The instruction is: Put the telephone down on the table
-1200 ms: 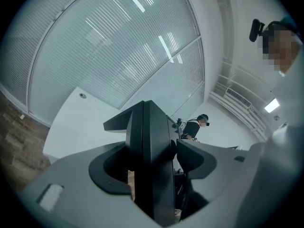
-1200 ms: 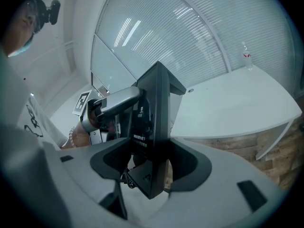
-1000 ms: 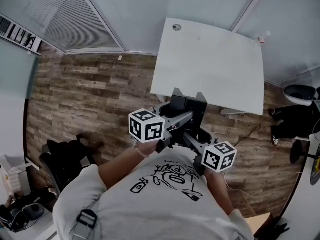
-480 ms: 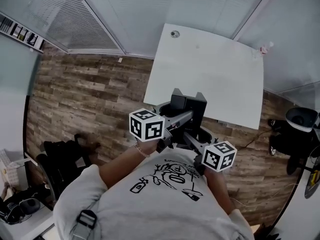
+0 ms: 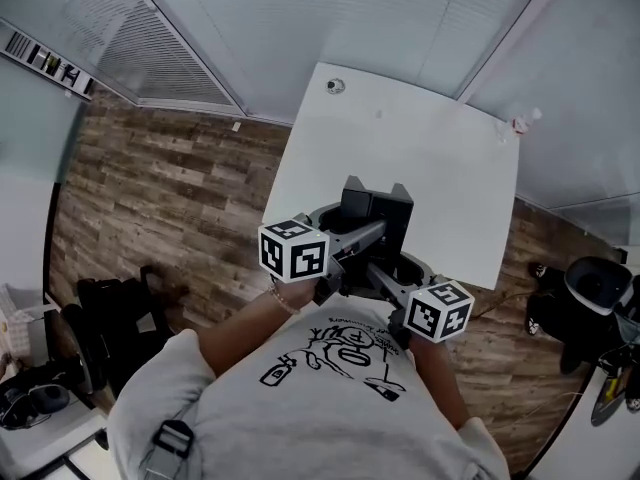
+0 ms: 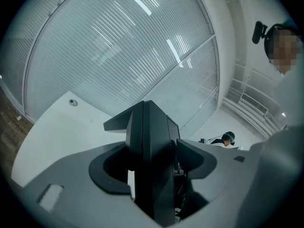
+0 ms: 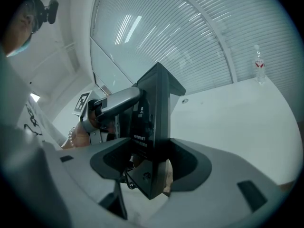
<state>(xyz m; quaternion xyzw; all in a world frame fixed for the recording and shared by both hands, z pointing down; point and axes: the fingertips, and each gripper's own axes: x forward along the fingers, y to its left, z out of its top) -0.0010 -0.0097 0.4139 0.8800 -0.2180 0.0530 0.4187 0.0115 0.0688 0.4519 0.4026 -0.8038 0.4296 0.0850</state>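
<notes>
A black telephone (image 5: 376, 214) hangs upright between my two grippers, over the near edge of the white table (image 5: 400, 148). My left gripper (image 5: 345, 236) is shut on its left side and my right gripper (image 5: 388, 273) on its near right side. In the left gripper view the telephone (image 6: 152, 156) fills the space between the jaws of the left gripper (image 6: 153, 167), with the table (image 6: 57, 132) beyond. In the right gripper view the right gripper (image 7: 152, 163) clamps the telephone (image 7: 153, 122), and the left gripper's arm shows behind it. The table (image 7: 237, 118) spreads to the right.
A small water bottle (image 5: 517, 123) stands at the table's far right corner, also seen as a bottle (image 7: 259, 65) in the right gripper view. A round fitting (image 5: 335, 86) sits at the far left corner. An office chair (image 5: 590, 288) and dark bags (image 5: 110, 318) stand on the wooden floor.
Both grippers have carried the telephone forward toward the table; its near edge now lies under the telephone. The grip looks unchanged.
</notes>
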